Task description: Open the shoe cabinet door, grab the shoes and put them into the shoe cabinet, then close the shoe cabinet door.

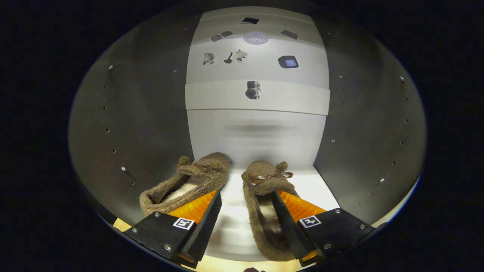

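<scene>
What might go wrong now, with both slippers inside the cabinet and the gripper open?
The gripper is open, with one finger inside the right slipper; pulling back might drag it out. The left slipper leans tilted against the cabinet's side wall and could tip over.

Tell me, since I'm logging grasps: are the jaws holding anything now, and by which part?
Nothing is held. The gripper is open, jaws spread apart; the right slipper lies against the right jaw, the left slipper beyond the left one.

Hand-held two-finger gripper [245,198] pointing level and forward, ridged fingers [206,221] spread wide apart, nothing pinched between them.
</scene>
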Tool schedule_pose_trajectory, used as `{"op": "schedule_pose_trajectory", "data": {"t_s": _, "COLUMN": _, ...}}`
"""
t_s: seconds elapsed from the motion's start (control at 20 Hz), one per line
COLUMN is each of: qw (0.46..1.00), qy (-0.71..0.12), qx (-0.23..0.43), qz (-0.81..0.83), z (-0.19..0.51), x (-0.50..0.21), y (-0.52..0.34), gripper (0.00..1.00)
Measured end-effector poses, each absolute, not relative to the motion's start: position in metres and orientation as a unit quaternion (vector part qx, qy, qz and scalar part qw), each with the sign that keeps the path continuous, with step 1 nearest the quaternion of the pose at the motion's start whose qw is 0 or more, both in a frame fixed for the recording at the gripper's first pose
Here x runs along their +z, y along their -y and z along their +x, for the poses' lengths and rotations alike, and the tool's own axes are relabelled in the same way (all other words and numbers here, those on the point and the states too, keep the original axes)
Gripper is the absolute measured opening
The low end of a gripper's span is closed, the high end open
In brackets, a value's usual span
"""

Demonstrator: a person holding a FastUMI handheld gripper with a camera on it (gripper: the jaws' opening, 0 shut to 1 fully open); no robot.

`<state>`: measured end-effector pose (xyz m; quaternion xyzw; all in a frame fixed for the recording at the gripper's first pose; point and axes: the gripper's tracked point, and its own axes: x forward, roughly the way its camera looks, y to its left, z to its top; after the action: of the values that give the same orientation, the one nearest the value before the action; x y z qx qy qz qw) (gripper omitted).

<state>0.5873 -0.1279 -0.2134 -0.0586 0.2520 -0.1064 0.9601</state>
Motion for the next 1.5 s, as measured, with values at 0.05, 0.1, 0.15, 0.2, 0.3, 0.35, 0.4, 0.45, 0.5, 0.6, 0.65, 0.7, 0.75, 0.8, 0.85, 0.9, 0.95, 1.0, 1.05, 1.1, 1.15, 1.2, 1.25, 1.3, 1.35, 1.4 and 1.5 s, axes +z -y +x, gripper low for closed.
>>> {"op": "schedule_pose_trajectory", "data": {"t_s": 0.05, "qw": 0.961, "qy": -0.247, "qx": -0.108, "qz": -0.060, "z": 0.582, "x": -0.207, "y": 0.126, "gripper": 0.85}}
{"op": "schedule_pose_trajectory", "data": {"t_s": 0.1, "qw": 0.963, "qy": -0.239, "qx": -0.108, "qz": -0.060, "z": 0.575, "x": -0.200, "y": 0.123, "gripper": 0.86}}
{"op": "schedule_pose_trajectory", "data": {"t_s": 0.15, "qw": 0.965, "qy": -0.232, "qx": -0.108, "qz": -0.060, "z": 0.569, "x": -0.192, "y": 0.119, "gripper": 0.86}}
{"op": "schedule_pose_trajectory", "data": {"t_s": 0.2, "qw": 0.966, "qy": -0.227, "qx": -0.110, "qz": -0.062, "z": 0.562, "x": -0.185, "y": 0.115, "gripper": 0.86}}
{"op": "schedule_pose_trajectory", "data": {"t_s": 0.3, "qw": 0.968, "qy": -0.213, "qx": -0.116, "qz": -0.062, "z": 0.543, "x": -0.166, "y": 0.105, "gripper": 0.86}}
{"op": "schedule_pose_trajectory", "data": {"t_s": 0.35, "qw": 0.970, "qy": -0.205, "qx": -0.117, "qz": -0.058, "z": 0.533, "x": -0.156, "y": 0.098, "gripper": 0.86}}
{"op": "schedule_pose_trajectory", "data": {"t_s": 0.4, "qw": 0.972, "qy": -0.198, "qx": -0.116, "qz": -0.054, "z": 0.523, "x": -0.146, "y": 0.089, "gripper": 0.86}}
{"op": "schedule_pose_trajectory", "data": {"t_s": 0.45, "qw": 0.973, "qy": -0.191, "qx": -0.116, "qz": -0.054, "z": 0.508, "x": -0.138, "y": 0.082, "gripper": 0.86}}
{"op": "schedule_pose_trajectory", "data": {"t_s": 0.5, "qw": 0.974, "qy": -0.185, "qx": -0.119, "qz": -0.057, "z": 0.494, "x": -0.129, "y": 0.076, "gripper": 0.86}}
{"op": "schedule_pose_trajectory", "data": {"t_s": 0.6, "qw": 0.975, "qy": -0.167, "qx": -0.131, "qz": -0.064, "z": 0.465, "x": -0.110, "y": 0.062, "gripper": 0.86}}
{"op": "schedule_pose_trajectory", "data": {"t_s": 0.65, "qw": 0.976, "qy": -0.160, "qx": -0.134, "qz": -0.062, "z": 0.449, "x": -0.103, "y": 0.054, "gripper": 0.86}}
{"op": "schedule_pose_trajectory", "data": {"t_s": 0.7, "qw": 0.976, "qy": -0.156, "qx": -0.139, "qz": -0.057, "z": 0.431, "x": -0.096, "y": 0.047, "gripper": 0.86}}
{"op": "schedule_pose_trajectory", "data": {"t_s": 0.75, "qw": 0.977, "qy": -0.151, "qx": -0.143, "qz": -0.050, "z": 0.417, "x": -0.092, "y": 0.041, "gripper": 0.86}}
{"op": "schedule_pose_trajectory", "data": {"t_s": 0.8, "qw": 0.977, "qy": -0.148, "qx": -0.145, "qz": -0.046, "z": 0.402, "x": -0.088, "y": 0.036, "gripper": 0.86}}
{"op": "schedule_pose_trajectory", "data": {"t_s": 0.85, "qw": 0.977, "qy": -0.148, "qx": -0.150, "qz": -0.044, "z": 0.388, "x": -0.086, "y": 0.034, "gripper": 0.86}}
{"op": "schedule_pose_trajectory", "data": {"t_s": 0.9, "qw": 0.976, "qy": -0.152, "qx": -0.152, "qz": -0.043, "z": 0.373, "x": -0.085, "y": 0.033, "gripper": 0.86}}
{"op": "schedule_pose_trajectory", "data": {"t_s": 0.95, "qw": 0.976, "qy": -0.152, "qx": -0.150, "qz": -0.041, "z": 0.354, "x": -0.081, "y": 0.028, "gripper": 0.86}}
{"op": "schedule_pose_trajectory", "data": {"t_s": 1.0, "qw": 0.977, "qy": -0.149, "qx": -0.147, "qz": -0.042, "z": 0.338, "x": -0.077, "y": 0.025, "gripper": 0.86}}
{"op": "schedule_pose_trajectory", "data": {"t_s": 1.05, "qw": 0.977, "qy": -0.150, "qx": -0.146, "qz": -0.043, "z": 0.323, "x": -0.074, "y": 0.024, "gripper": 0.86}}
{"op": "schedule_pose_trajectory", "data": {"t_s": 1.1, "qw": 0.976, "qy": -0.153, "qx": -0.146, "qz": -0.045, "z": 0.311, "x": -0.074, "y": 0.025, "gripper": 0.86}}
{"op": "schedule_pose_trajectory", "data": {"t_s": 1.15, "qw": 0.977, "qy": -0.153, "qx": -0.145, "qz": -0.044, "z": 0.301, "x": -0.074, "y": 0.026, "gripper": 0.86}}
{"op": "schedule_pose_trajectory", "data": {"t_s": 1.2, "qw": 0.978, "qy": -0.148, "qx": -0.144, "qz": -0.043, "z": 0.292, "x": -0.071, "y": 0.027, "gripper": 0.86}}
{"op": "schedule_pose_trajectory", "data": {"t_s": 1.25, "qw": 0.978, "qy": -0.148, "qx": -0.141, "qz": -0.041, "z": 0.281, "x": -0.069, "y": 0.029, "gripper": 0.86}}
{"op": "schedule_pose_trajectory", "data": {"t_s": 1.3, "qw": 0.978, "qy": -0.151, "qx": -0.136, "qz": -0.040, "z": 0.270, "x": -0.068, "y": 0.029, "gripper": 0.86}}
{"op": "schedule_pose_trajectory", "data": {"t_s": 1.35, "qw": 0.979, "qy": -0.147, "qx": -0.132, "qz": -0.044, "z": 0.260, "x": -0.064, "y": 0.030, "gripper": 0.86}}
{"op": "schedule_pose_trajectory", "data": {"t_s": 1.4, "qw": 0.980, "qy": -0.143, "qx": -0.126, "qz": -0.049, "z": 0.251, "x": -0.060, "y": 0.033, "gripper": 0.86}}
{"op": "schedule_pose_trajectory", "data": {"t_s": 1.5, "qw": 0.983, "qy": -0.140, "qx": -0.110, "qz": -0.049, "z": 0.233, "x": -0.060, "y": 0.038, "gripper": 0.86}}
